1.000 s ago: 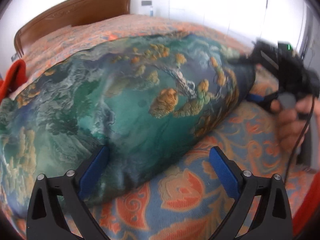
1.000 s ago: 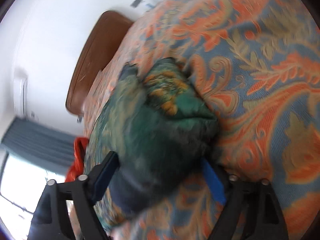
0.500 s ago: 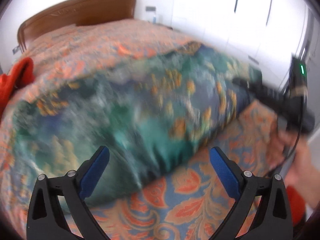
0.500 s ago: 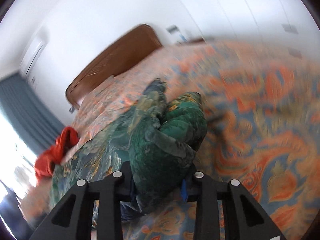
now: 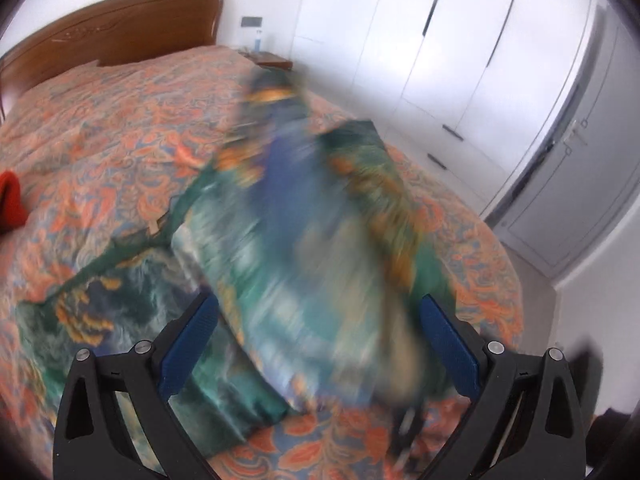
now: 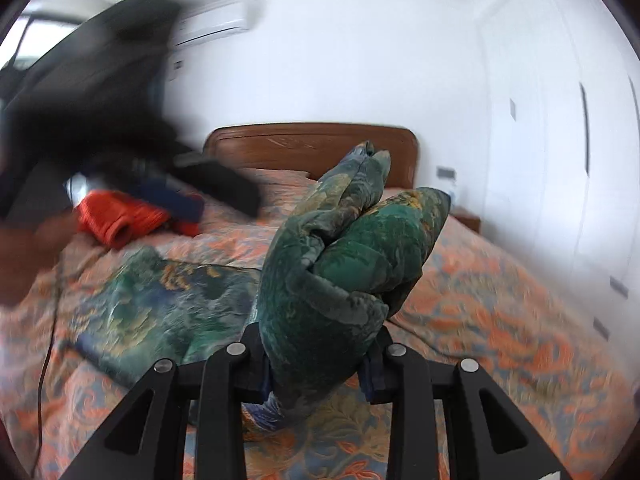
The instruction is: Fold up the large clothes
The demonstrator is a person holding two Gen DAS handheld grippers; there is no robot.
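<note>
White walls and tall white wardrobe doors point(image 5: 440, 40) frame a bed under an orange-and-blue floral bedspread point(image 5: 100, 120), and on it lies the star of the show: a large teal-green garment printed with gold and blue swirls point(image 5: 304, 248). Part of it is spread flat across the bedspread point(image 6: 152, 300), part of it is up in the air in a blur. The right gripper point(image 6: 316, 364) has a thick bunched fold of that green fabric clamped between its narrowly set black fingers, the wad bulging up above them toward the brown wooden headboard point(image 6: 312, 140). The left gripper point(image 5: 316, 344) hangs above the cloth with its blue-padded fingers point(image 5: 188, 340) spread wide, nothing pinched; fabric shows between them but it is too smeared to tell any contact. From the right wrist view that same left gripper point(image 6: 188, 196) sweeps in as a dark blur at upper left. A red-orange knitted garment point(image 6: 116, 216) sits near the headboard, well apart from the green one. A white air conditioner point(image 6: 212, 26) hangs high on the wall.
</note>
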